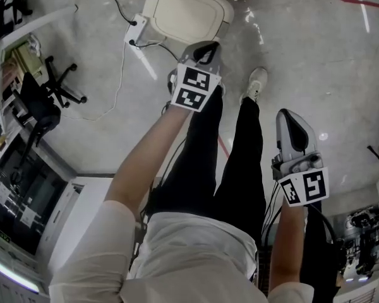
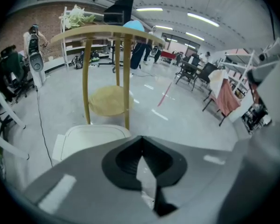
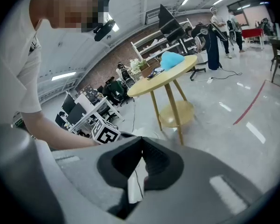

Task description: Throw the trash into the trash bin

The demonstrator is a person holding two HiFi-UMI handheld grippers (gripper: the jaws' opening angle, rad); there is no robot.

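Trouble, head view: the left tool point(image 1: 206, 49) has its jaws together on nothing, just short of the white trash bin point(image 1: 189, 11), whose lid lies shut. With the lid down, anything dropped would likely land on top or slide to the floor. A cable point(image 1: 117, 87) trails on the floor at the bin's left and could snag a foot. The right tool point(image 1: 292, 122) is also closed and empty, out beside the person's leg with open floor around it

Left gripper view: the jaw tips meet. The bin stands just before the legs of the round counter point(image 2: 107, 31), so a swing past it could knock a leg. No trash is in either tool, and I cannot tell which item is meant

Right gripper view: a blue thing point(image 3: 172, 59) lies near the counter's far edge, with wide clear floor to the right
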